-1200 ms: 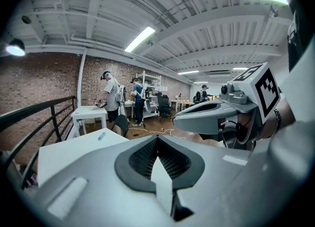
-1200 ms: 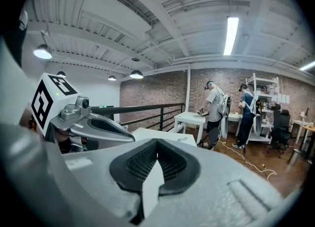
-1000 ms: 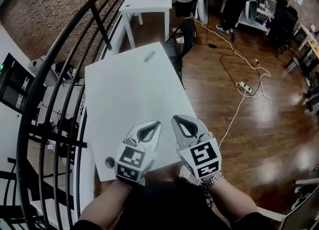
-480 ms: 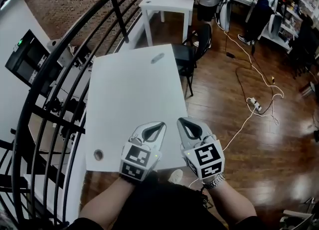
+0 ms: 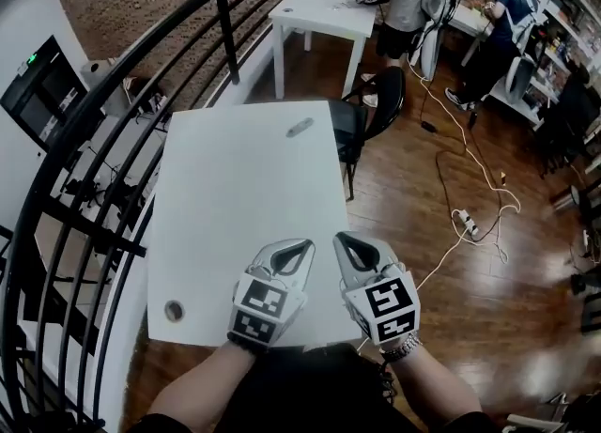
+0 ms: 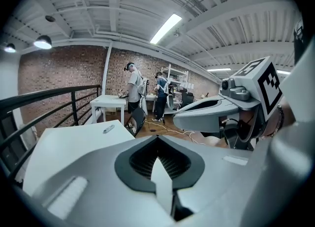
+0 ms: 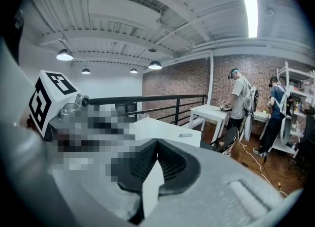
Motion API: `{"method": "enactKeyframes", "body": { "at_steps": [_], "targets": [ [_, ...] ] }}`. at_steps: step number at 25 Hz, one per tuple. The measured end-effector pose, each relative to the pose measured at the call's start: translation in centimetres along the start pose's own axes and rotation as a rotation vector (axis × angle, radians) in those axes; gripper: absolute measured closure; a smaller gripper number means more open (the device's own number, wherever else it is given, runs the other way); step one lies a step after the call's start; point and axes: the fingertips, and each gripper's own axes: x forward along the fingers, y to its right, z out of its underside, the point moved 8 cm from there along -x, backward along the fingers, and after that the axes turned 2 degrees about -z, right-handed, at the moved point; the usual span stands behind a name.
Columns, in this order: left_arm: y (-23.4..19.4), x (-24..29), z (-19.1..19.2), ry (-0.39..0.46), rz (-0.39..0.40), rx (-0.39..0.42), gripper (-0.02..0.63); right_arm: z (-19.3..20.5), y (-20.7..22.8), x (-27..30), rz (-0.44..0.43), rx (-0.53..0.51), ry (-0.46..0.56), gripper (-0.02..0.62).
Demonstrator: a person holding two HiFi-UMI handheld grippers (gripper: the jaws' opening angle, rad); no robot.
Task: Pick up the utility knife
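The utility knife (image 5: 300, 128) is a small grey thing lying flat near the far edge of the white table (image 5: 235, 196). It is also small and distant in the left gripper view (image 6: 109, 129) and the right gripper view (image 7: 185, 135). My left gripper (image 5: 299, 249) and right gripper (image 5: 346, 241) hover side by side over the table's near edge, far short of the knife. Both are shut with nothing between the jaws, as the left jaws (image 6: 157, 140) and right jaws (image 7: 156, 145) show close up.
A round hole (image 5: 174, 310) sits in the table's near left corner. A black railing (image 5: 113, 112) curves along the left. A black chair (image 5: 376, 107) stands by the table's far right corner. Beyond are a second white table (image 5: 324, 4), people and floor cables (image 5: 470, 224).
Both grippers have shifted slightly over the table's near edge and stayed shut. The view has swung, so the table now lies straighter. The knife has not moved.
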Motion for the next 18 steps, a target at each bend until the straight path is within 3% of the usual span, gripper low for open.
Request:
{"method": "enactKeyframes", "body": {
  "at_steps": [7, 13, 18],
  "targets": [
    [-1.9, 2.2, 0.6, -0.002, -0.053, -0.056, 0.589, 0.2, 1.7, 2.9, -0.064, -0.028, -0.018, 0.603],
    [-1.7, 4.7, 0.1, -0.016, -0.213, -0.101, 0.591, 0.8, 5.1, 4.9, -0.22, -0.062, -0.004, 0.602],
    [1.6, 7.0, -0.4, -0.031, -0.348, -0.143, 0.59, 2.1, 8.6, 4.1, -0.361, -0.096, -0.003, 0.603]
  ]
}}
